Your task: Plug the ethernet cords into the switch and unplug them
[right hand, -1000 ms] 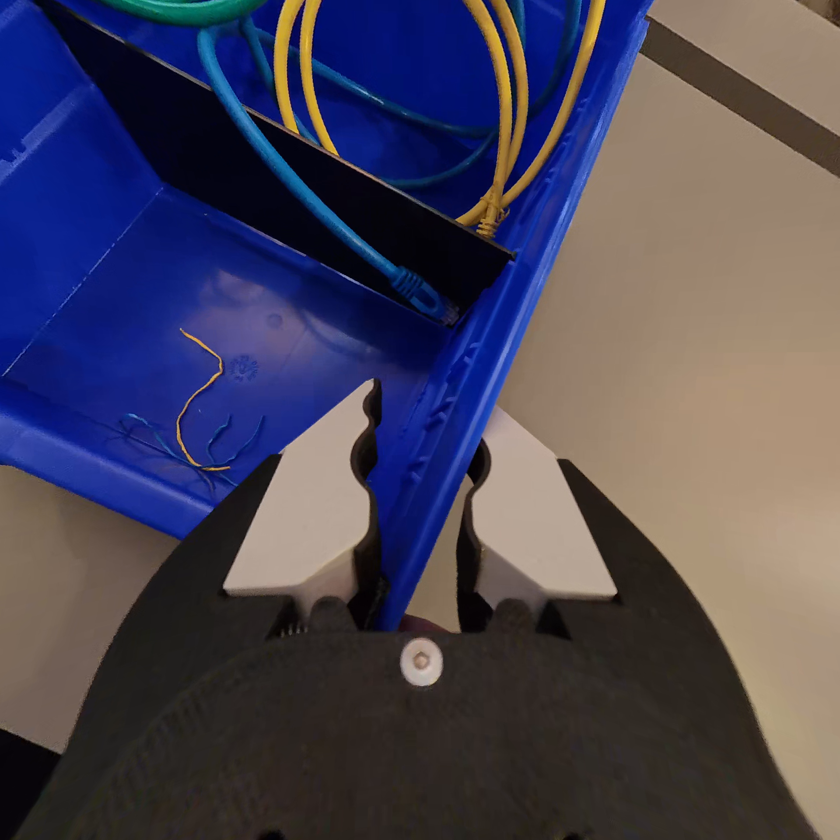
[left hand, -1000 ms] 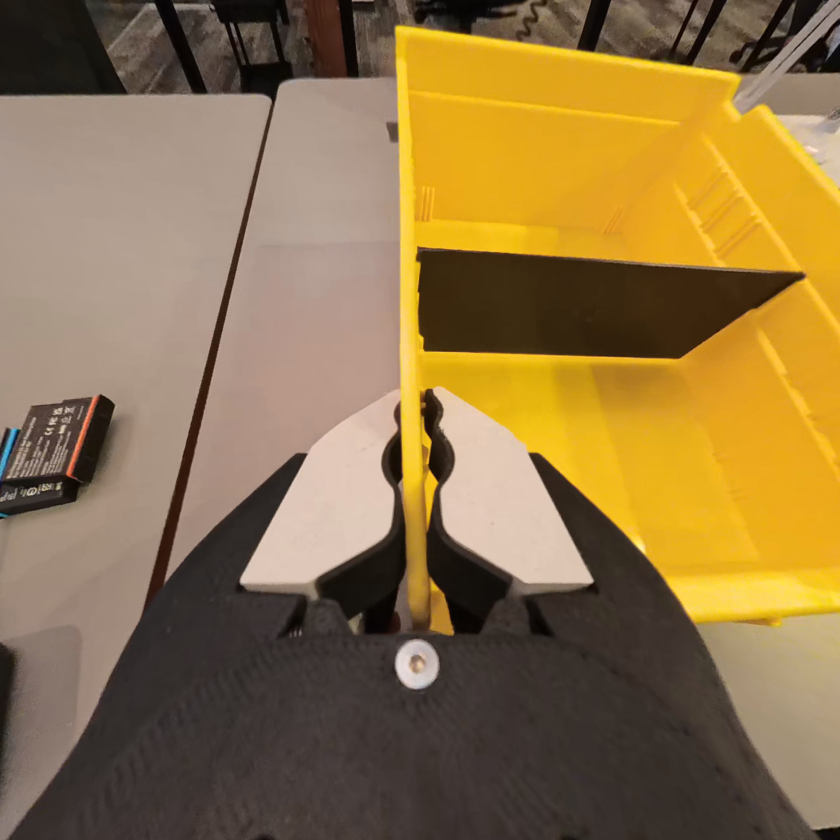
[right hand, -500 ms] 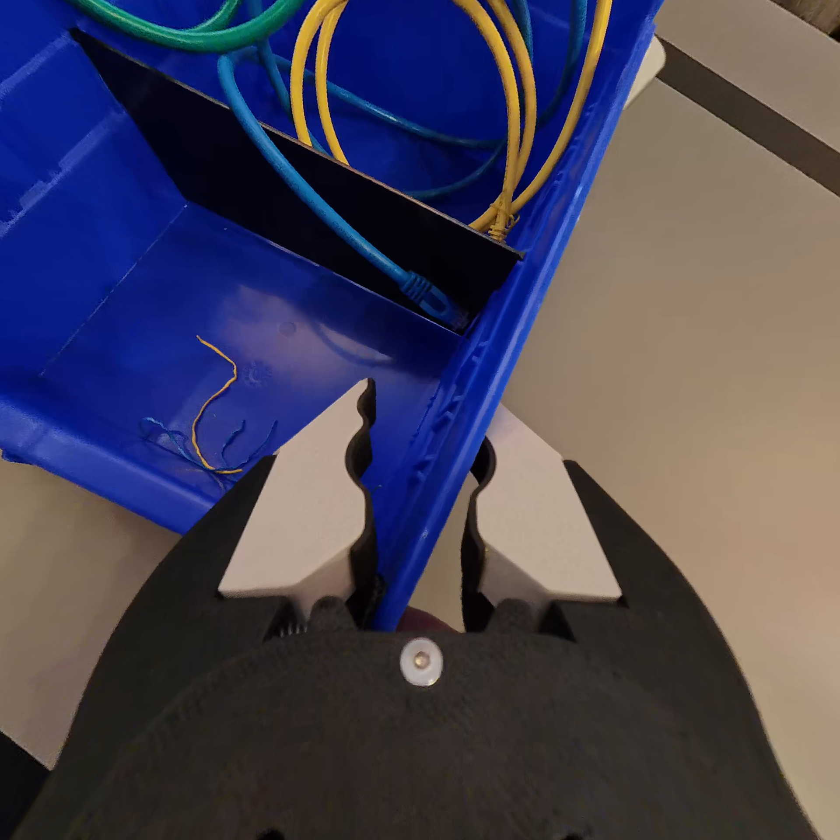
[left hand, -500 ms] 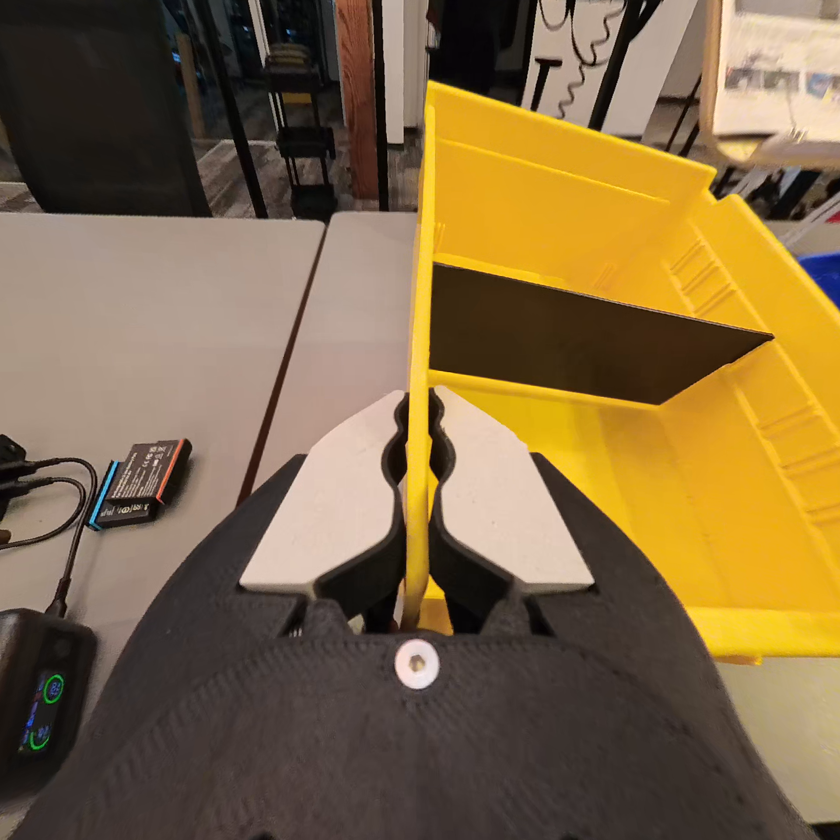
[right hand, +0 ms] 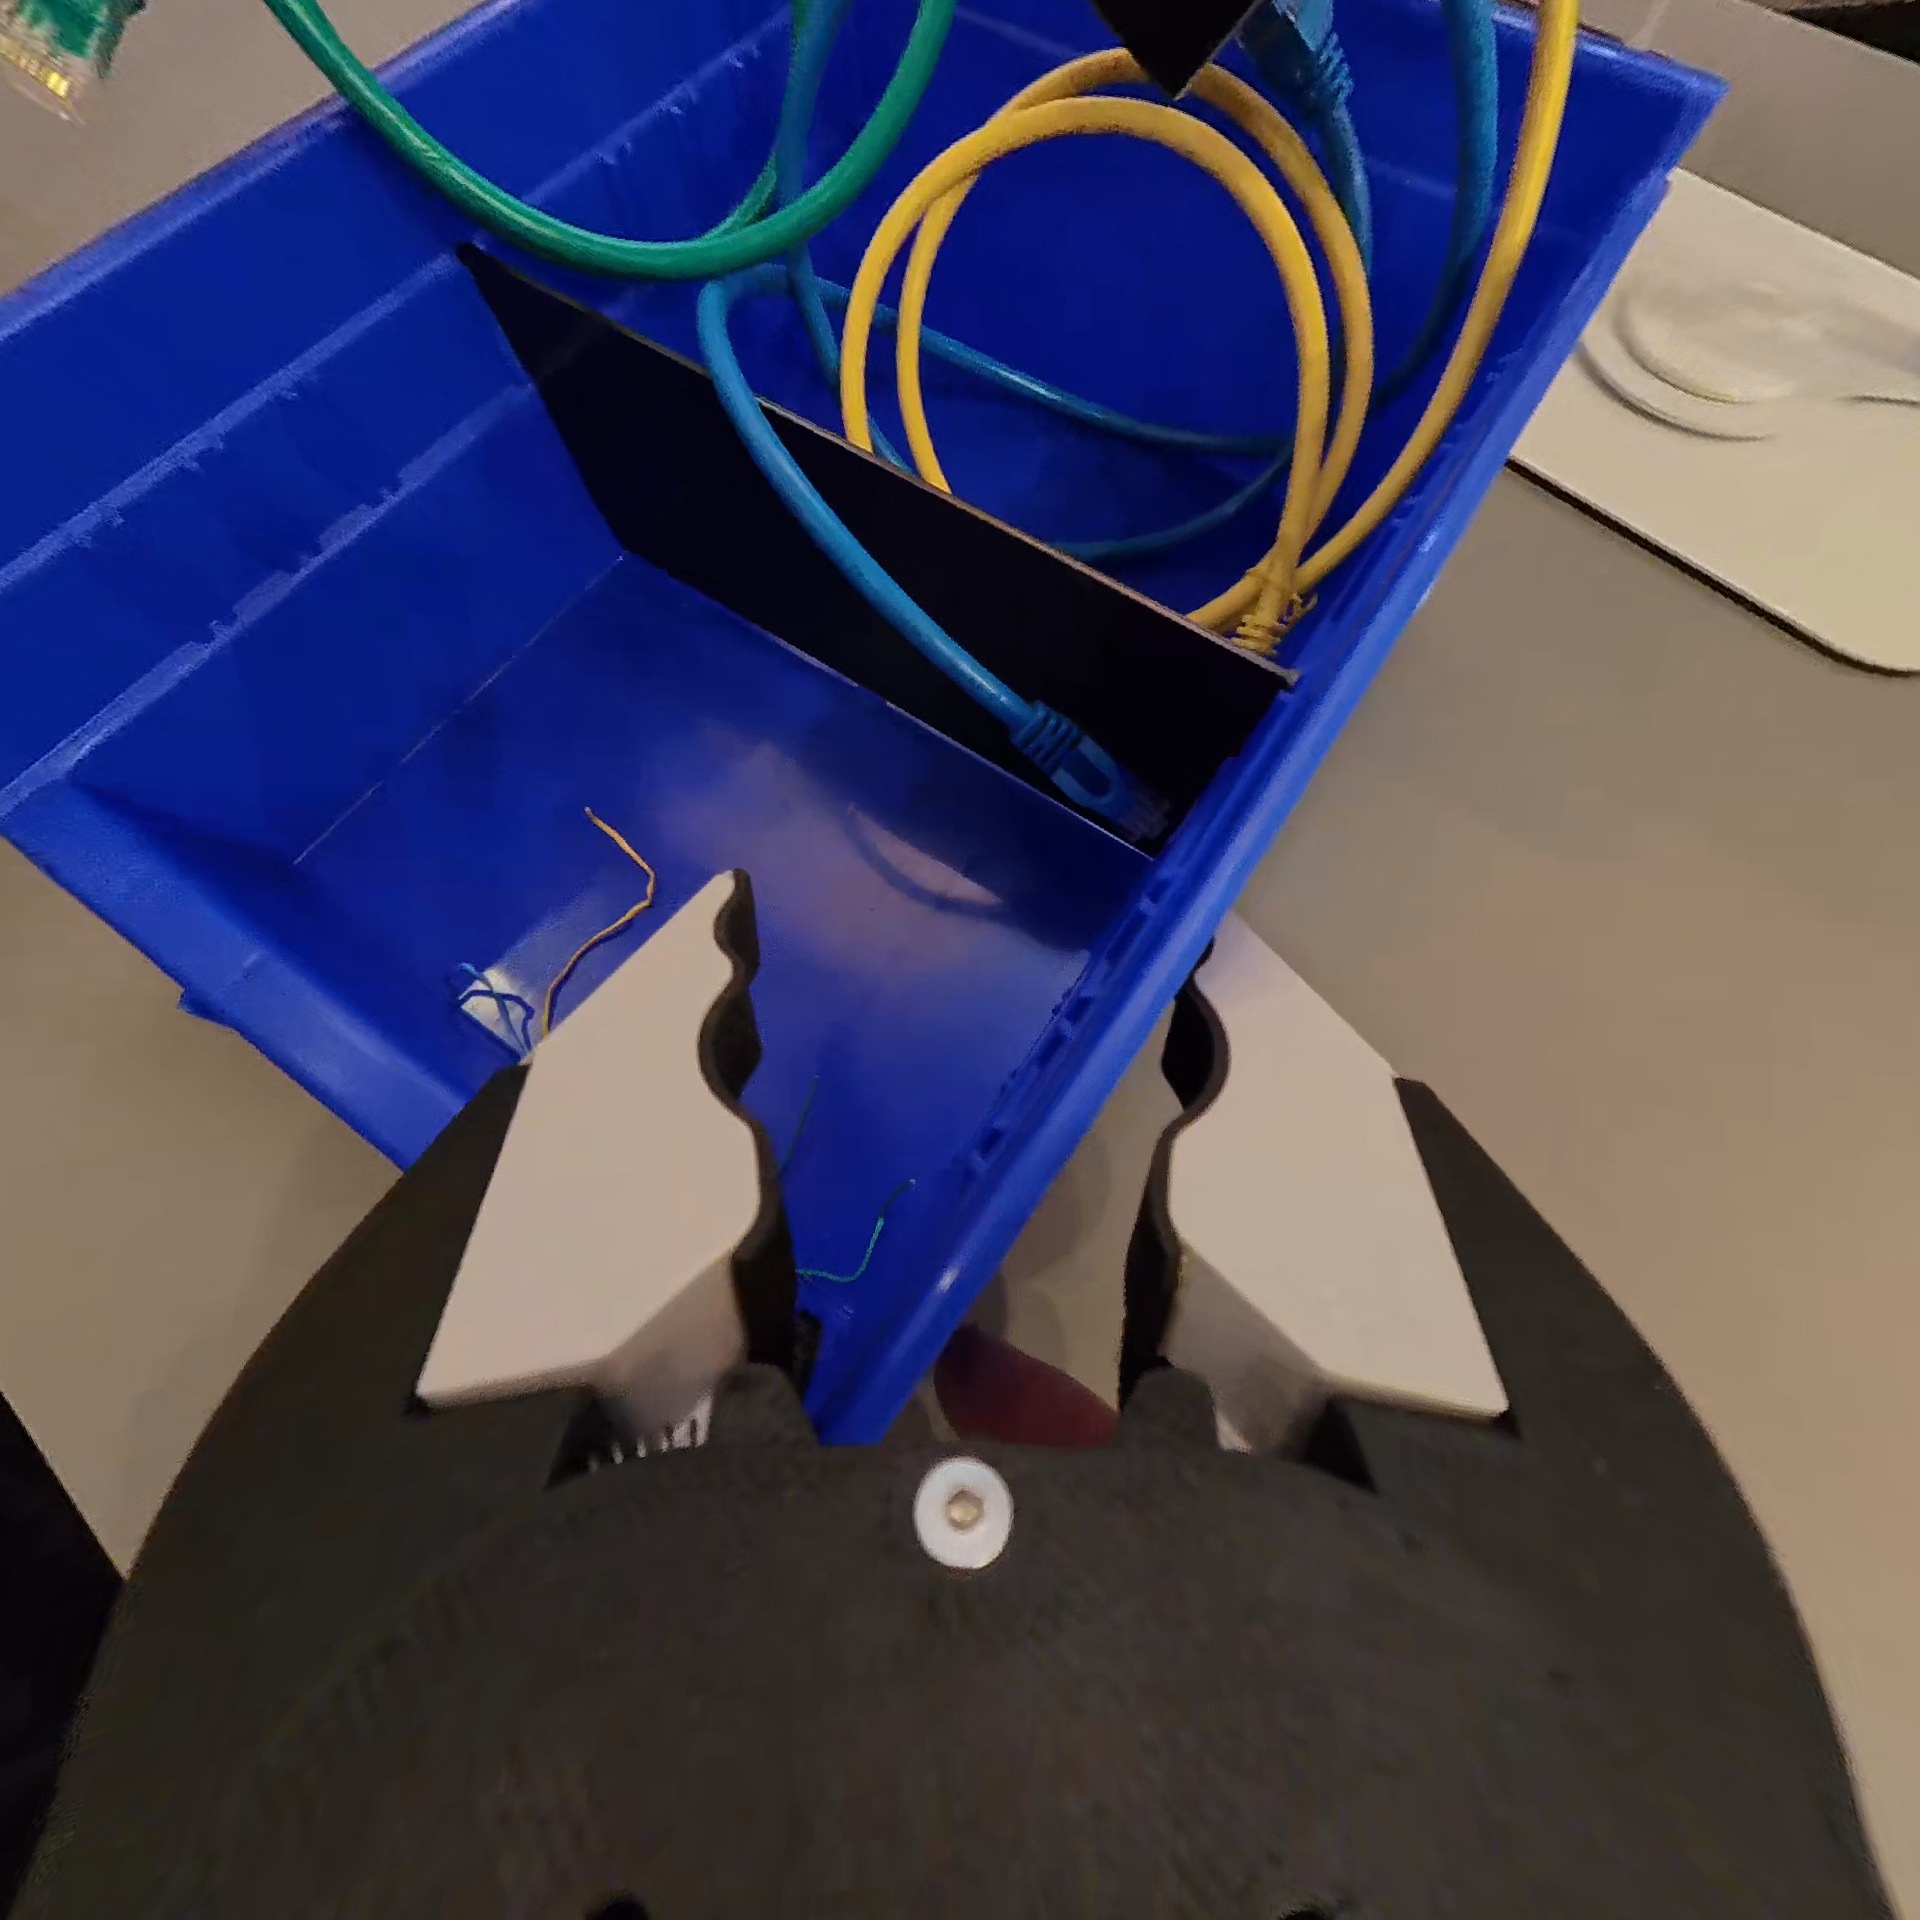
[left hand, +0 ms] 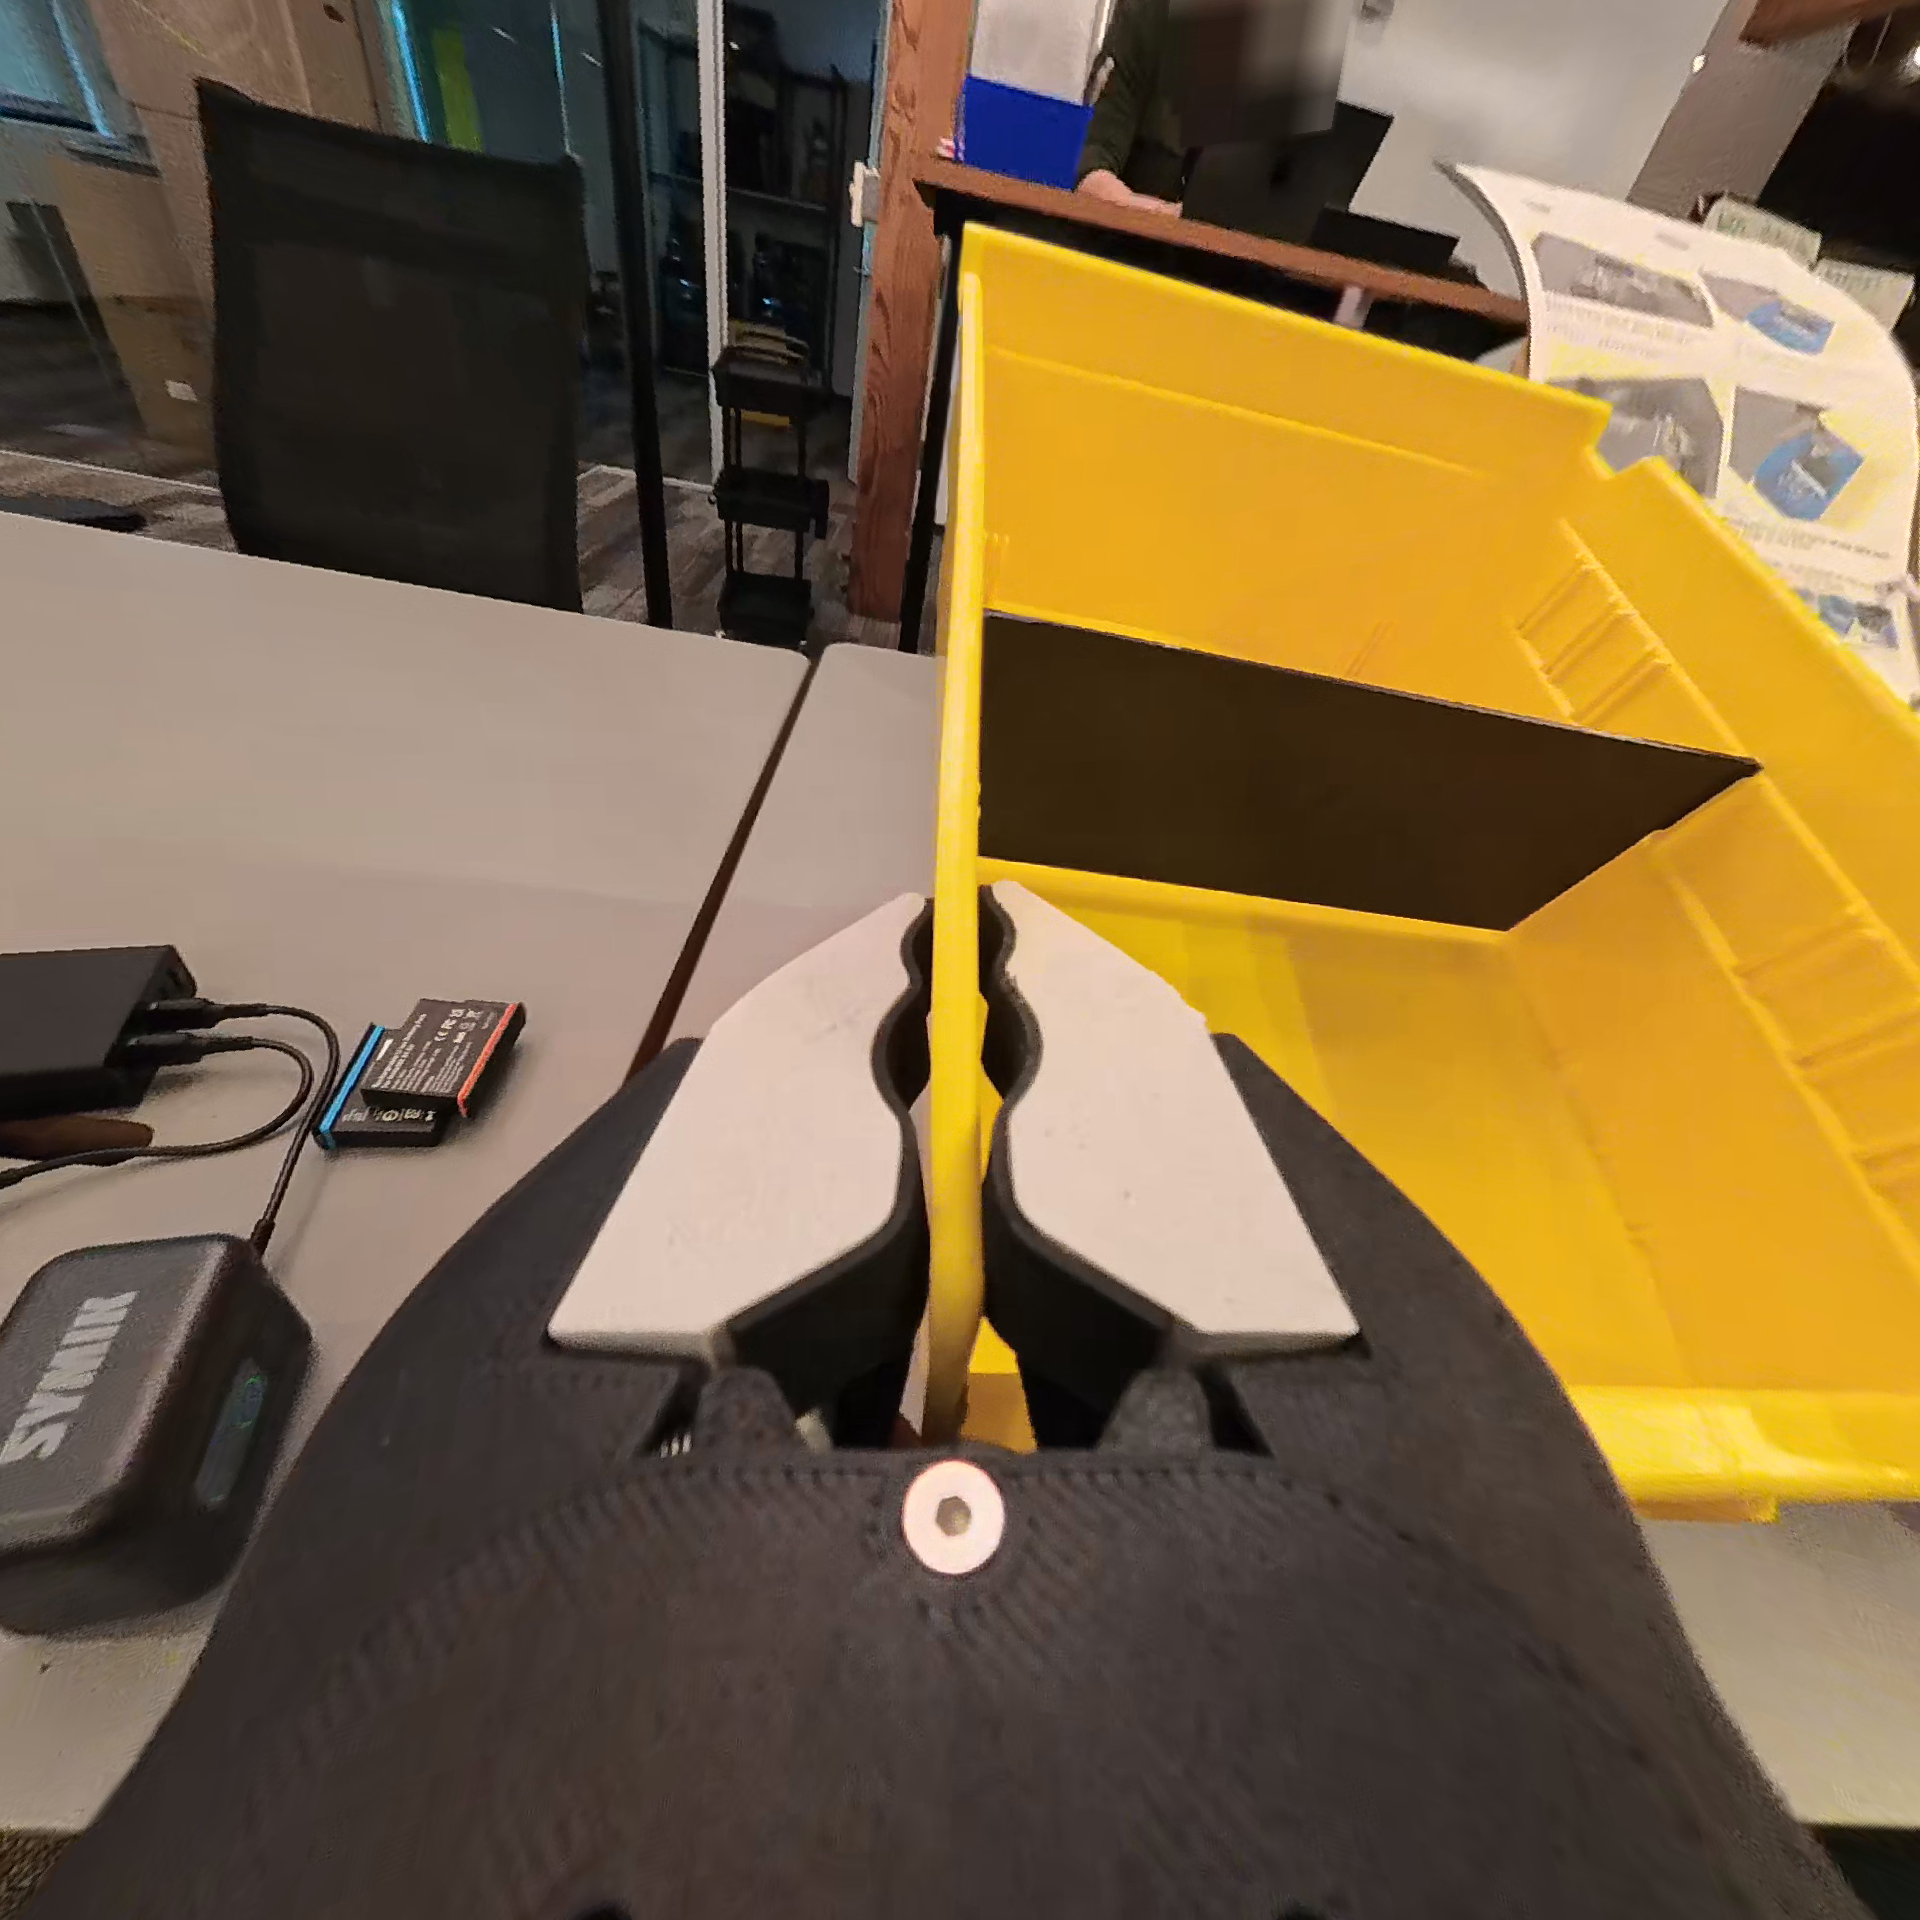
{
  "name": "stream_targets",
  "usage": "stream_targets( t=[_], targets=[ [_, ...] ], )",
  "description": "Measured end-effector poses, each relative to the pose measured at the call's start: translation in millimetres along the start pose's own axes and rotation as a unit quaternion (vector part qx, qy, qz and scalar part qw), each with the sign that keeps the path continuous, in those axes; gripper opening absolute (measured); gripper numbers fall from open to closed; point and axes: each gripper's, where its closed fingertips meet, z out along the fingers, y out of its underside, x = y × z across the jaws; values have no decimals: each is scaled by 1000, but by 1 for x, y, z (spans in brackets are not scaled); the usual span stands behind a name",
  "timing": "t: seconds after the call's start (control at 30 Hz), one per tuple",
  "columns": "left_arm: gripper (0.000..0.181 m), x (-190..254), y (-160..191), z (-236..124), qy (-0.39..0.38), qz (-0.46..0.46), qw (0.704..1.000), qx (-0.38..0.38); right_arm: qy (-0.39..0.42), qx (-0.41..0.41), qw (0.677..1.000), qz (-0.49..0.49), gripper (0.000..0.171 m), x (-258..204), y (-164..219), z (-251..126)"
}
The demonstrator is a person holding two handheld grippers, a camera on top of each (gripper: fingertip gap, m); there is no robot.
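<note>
- Grey worktop (left hand: 416, 748): left gripper (left hand: 956, 1039) fingers clenched on yellow bin (left hand: 1351, 582) wall.
- Right gripper (right hand: 966, 1039) fingers released, straddling blue bin (right hand: 1226, 914) wall.
- Ethernet cords (right hand: 1101, 114) look light and floppy; grab the stiff blue plug (right hand: 1081, 769) boot.

I see white lettering on the dark grey power bank (left hand: 114, 1423) at my left. Fine print covers the two flat batteries (left hand: 421, 1070), too small to read.

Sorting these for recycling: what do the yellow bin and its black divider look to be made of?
Yellow bin: looks like rigid moulded plastic, slightly glossy, with ribs and slots moulded into its walls. Black divider: a thin, flat, matte sheet, probably plastic; the view leaves it open.
</note>
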Motion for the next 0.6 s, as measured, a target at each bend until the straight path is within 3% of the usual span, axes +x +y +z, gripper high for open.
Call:
stream_targets(
  t=[0.37, 0.6],
  targets=[
    [5, -7, -34, -32, -1, -28, 998, 58, -40, 29, 999, 13, 102, -90, -46, 55],
    [5, 2, -42, -36, 10, -25, 997, 69, -62, 37, 997, 5, 106, -129, -64, 80]
  ],
)
